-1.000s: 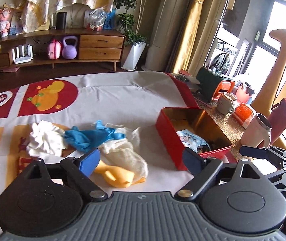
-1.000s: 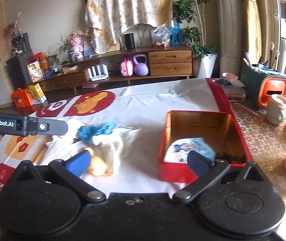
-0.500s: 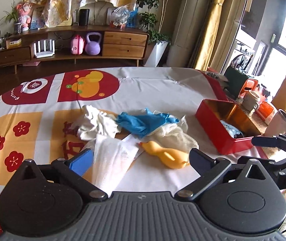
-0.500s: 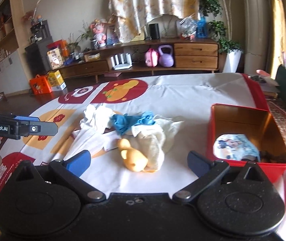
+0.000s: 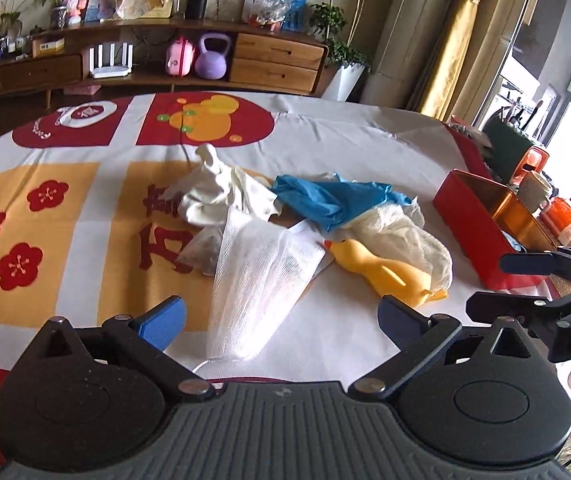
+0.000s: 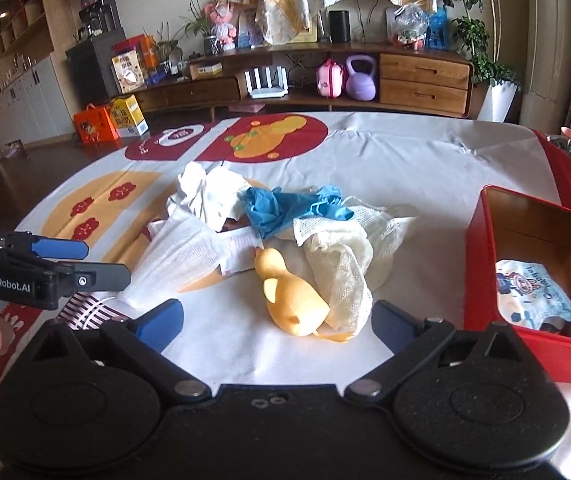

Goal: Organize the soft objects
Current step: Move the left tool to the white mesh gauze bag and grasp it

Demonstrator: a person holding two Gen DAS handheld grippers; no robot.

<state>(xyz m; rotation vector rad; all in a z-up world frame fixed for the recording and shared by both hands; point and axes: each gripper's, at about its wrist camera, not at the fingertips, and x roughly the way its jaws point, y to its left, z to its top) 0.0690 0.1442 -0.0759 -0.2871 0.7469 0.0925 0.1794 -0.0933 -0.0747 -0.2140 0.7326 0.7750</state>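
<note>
Blue-padded, the left claw point(image 5: 281, 322) stands wide open over a white mesh pouch point(image 5: 253, 280), gripping nothing. The right claw point(image 6: 277, 322) gapes empty above a yellow rubber duck point(image 6: 291, 300). Beyond lie cream gauze point(image 6: 341, 256), a blue glove point(image 6: 289, 206) and white cloth point(image 6: 209, 192) on the counter point(image 6: 405, 160); a red tin point(image 6: 481, 280) sits right.

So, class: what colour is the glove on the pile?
Blue glove; right wrist view shows it best.

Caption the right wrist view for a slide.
Open right gripper above a yellow rubber duck, gauze and blue glove, beside a red tin.
</note>
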